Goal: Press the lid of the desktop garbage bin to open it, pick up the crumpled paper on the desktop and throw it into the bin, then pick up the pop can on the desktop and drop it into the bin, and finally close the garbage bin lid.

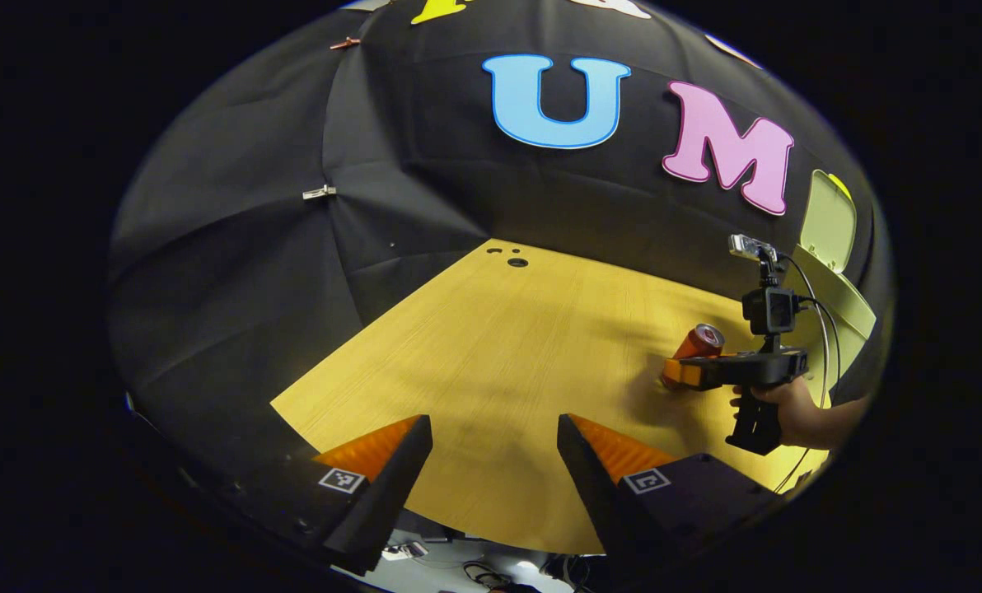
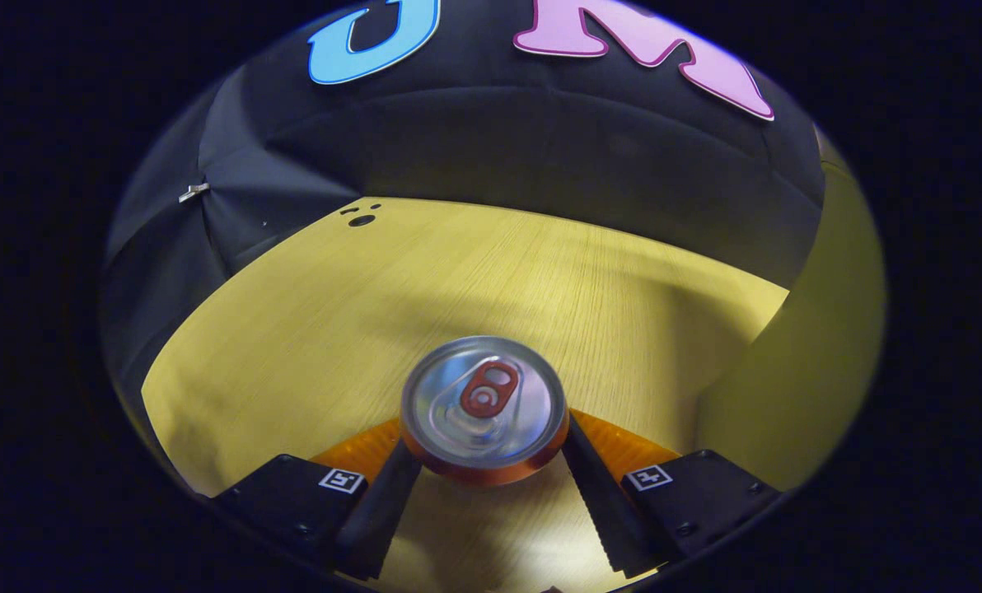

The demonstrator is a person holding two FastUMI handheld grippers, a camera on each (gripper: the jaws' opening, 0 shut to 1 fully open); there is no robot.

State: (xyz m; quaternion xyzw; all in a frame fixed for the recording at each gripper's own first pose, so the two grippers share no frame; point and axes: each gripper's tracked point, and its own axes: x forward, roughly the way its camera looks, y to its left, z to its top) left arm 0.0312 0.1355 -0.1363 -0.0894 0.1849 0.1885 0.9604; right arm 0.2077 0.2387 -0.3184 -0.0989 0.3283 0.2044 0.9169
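Observation:
An orange pop can (image 2: 483, 408) with a silver top and red tab sits between the fingers of my right gripper (image 2: 487, 441), which is shut on its sides. In the left gripper view the same can (image 1: 699, 340) leans tilted in the right gripper (image 1: 682, 372), held by a hand (image 1: 792, 408) just left of the pale green bin (image 1: 841, 309). The bin's lid (image 1: 829, 218) stands raised. The bin's wall (image 2: 804, 362) rises close on the right of the can. My left gripper (image 1: 494, 422) hangs open over the table's near edge with nothing between its fingers.
The yellow wooden table (image 1: 499, 329) stretches back to the black cloth wall. A small round hole (image 1: 517, 262) lies near its far corner. Cables (image 1: 825, 329) trail from the right gripper's camera mount.

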